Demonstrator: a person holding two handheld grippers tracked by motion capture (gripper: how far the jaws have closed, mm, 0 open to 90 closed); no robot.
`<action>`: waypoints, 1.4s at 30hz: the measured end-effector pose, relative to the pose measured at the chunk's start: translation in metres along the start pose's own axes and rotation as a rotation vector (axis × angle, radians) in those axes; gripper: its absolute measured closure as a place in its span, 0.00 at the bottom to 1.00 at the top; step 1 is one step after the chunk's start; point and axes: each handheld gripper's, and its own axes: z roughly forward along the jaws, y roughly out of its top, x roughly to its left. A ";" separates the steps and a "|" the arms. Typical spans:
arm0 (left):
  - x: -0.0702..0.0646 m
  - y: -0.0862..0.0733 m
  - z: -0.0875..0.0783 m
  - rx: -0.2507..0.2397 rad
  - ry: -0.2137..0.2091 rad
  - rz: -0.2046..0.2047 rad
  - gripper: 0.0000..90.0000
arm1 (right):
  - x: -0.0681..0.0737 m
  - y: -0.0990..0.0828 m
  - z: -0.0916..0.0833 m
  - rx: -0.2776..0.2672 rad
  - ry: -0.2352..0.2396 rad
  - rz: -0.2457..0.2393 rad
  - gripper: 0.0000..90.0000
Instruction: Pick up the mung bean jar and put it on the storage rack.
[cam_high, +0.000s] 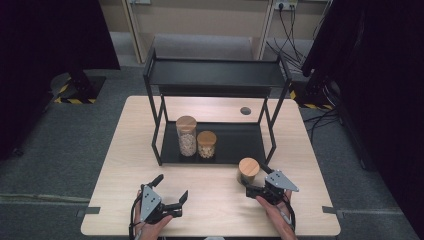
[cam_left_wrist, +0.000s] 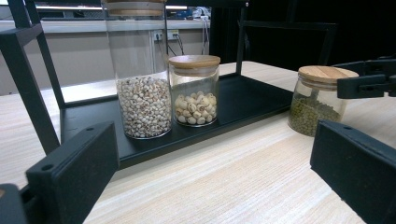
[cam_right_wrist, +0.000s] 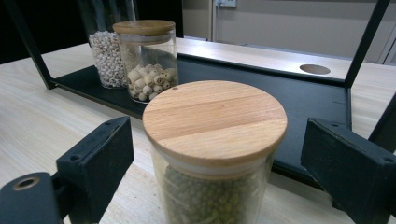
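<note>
The left gripper (cam_high: 172, 196) is resting low over the near left part of the table (cam_high: 125, 150), its jaws standing wide apart with nothing between them; it looks to be waiting out of the way while the other hand works. Ahead of it, the black rack (cam_high: 215, 75) is sitting at the middle of the table, and on its bottom tray (cam_left_wrist: 252, 98) a tall jar of small pale grains (cam_left_wrist: 142, 84) and a shorter jar of round white seeds (cam_left_wrist: 194, 91) are standing upright, just beside each other toward the tray's left, leaving the right of the tray bare, likely as room for one more jar. Farther right, the jar of green beans (cam_right_wrist: 215, 154) with its wooden lid (cam_right_wrist: 215, 119) is standing upright on the table just in front of the tray's near edge, not yet on the rack. The right gripper (cam_high: 252, 186) is reaching around this jar from the near side, probably so that it can lift the jar onto the tray. In the right gripper view its jaws are flanking the jar below the lid, partly open, with a visible gap on each side, so the pads are not pressing on the glass yet.
</note>
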 end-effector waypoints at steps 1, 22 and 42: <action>0.000 0.000 0.000 -0.001 0.000 -0.003 0.01 | -0.001 0.001 0.001 0.002 0.002 0.000 0.12; 0.000 0.000 0.000 0.000 0.000 0.001 0.01 | 0.001 0.011 0.013 0.041 0.006 -0.001 0.28; 0.000 -0.001 0.000 0.001 0.002 -0.003 0.01 | 0.006 0.038 0.033 0.026 0.023 -0.042 0.28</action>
